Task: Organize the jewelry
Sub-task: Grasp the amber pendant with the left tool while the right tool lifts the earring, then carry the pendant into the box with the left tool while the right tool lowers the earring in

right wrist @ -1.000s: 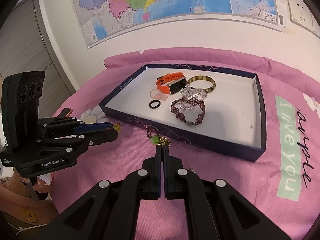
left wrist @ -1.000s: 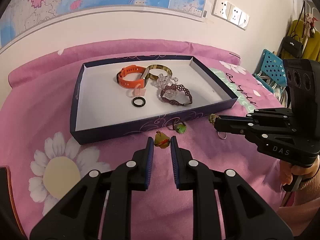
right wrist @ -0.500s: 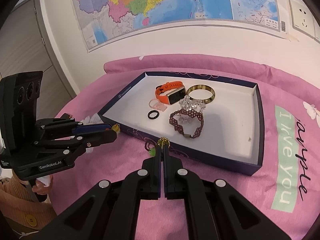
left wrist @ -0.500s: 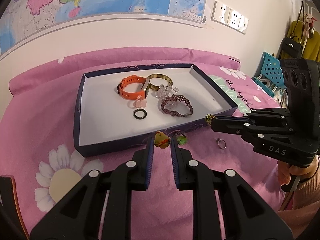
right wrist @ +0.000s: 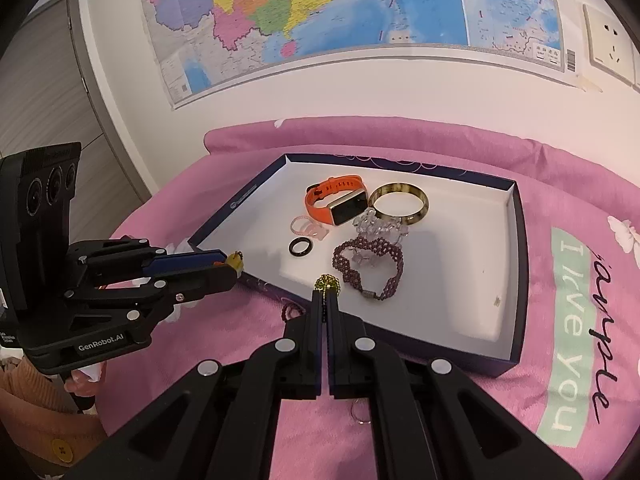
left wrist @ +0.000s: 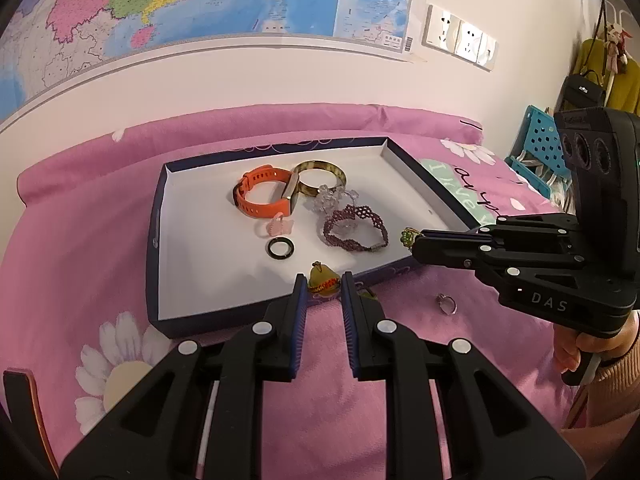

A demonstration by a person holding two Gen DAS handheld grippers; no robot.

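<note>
Jewelry tray [left wrist: 160, 216] ahead; my right tongs [right wrist: 326, 294] pinch a green-gold charm [right wrist: 327, 281], left tongs [left wrist: 323, 286] clasp a yellow pendant [left wrist: 322, 278].

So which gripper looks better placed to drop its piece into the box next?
Right, probably. The right gripper is shut on the green-gold trinket, already past the box front wall. The left gripper holds the yellow pendant at the near wall.
</note>
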